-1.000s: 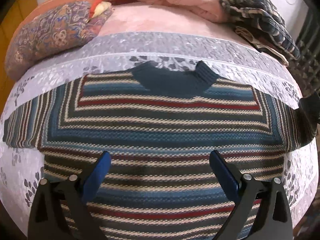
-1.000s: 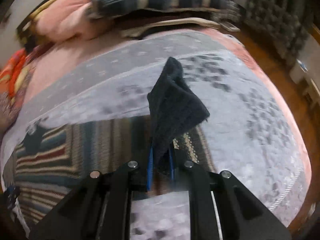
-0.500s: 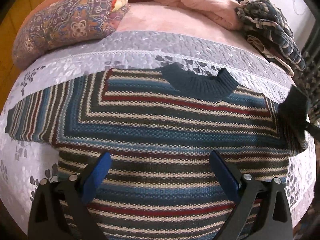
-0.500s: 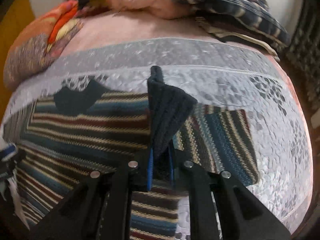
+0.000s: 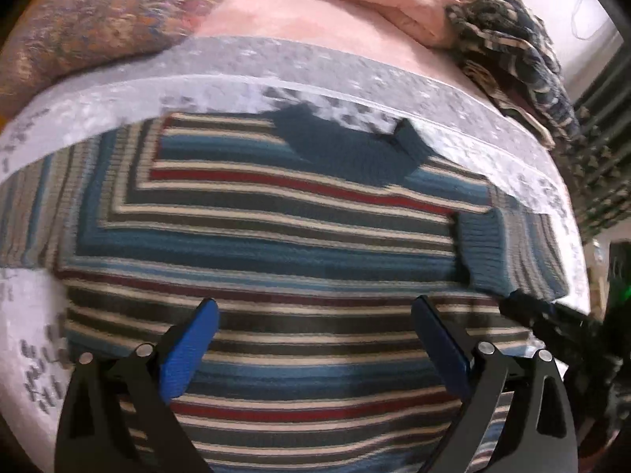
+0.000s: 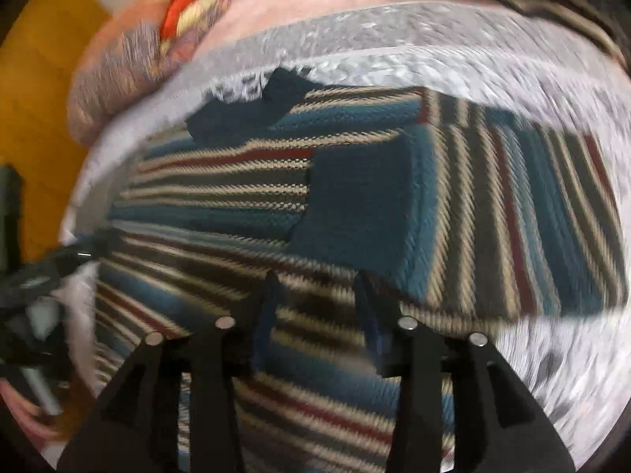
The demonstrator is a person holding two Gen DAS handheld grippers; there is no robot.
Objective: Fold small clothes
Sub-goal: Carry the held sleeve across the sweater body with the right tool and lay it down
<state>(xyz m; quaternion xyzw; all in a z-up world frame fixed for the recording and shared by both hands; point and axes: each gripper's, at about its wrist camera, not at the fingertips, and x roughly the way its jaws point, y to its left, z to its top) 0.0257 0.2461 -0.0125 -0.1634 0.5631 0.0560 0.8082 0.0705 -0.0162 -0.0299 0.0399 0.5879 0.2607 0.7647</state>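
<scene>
Left wrist view: a striped knitted sweater point(image 5: 276, 236) lies flat on a pale grey patterned bedspread point(image 5: 221, 67) and fills the middle and lower part of the frame. Its stripes are blue, cream, dark grey and red, and its dark teal collar point(image 5: 347, 149) points toward the top of the frame. One sleeve is folded inward, so its ribbed teal cuff point(image 5: 481, 248) lies on the sweater's body at the right of the frame. The left gripper point(image 5: 315, 339) hangs over the lower part of the sweater with its two blue-padded fingers point(image 5: 189, 351) spread wide apart, holding nothing. A patterned pillow point(image 5: 90, 27) sits at the upper left, pink bedding point(image 5: 386, 4) at the top, and a dark checked garment point(image 5: 512, 51) at the upper right.

Right wrist view: the picture is blurred by motion. The right gripper point(image 6: 315, 303) sits at the bottom centre, its fingers parted with a clear gap and nothing between them. The folded sleeve's cuff point(image 6: 355, 213) lies just above the fingertips, on the sweater point(image 6: 197, 205). The other gripper's black frame shows at the left edge.
</scene>
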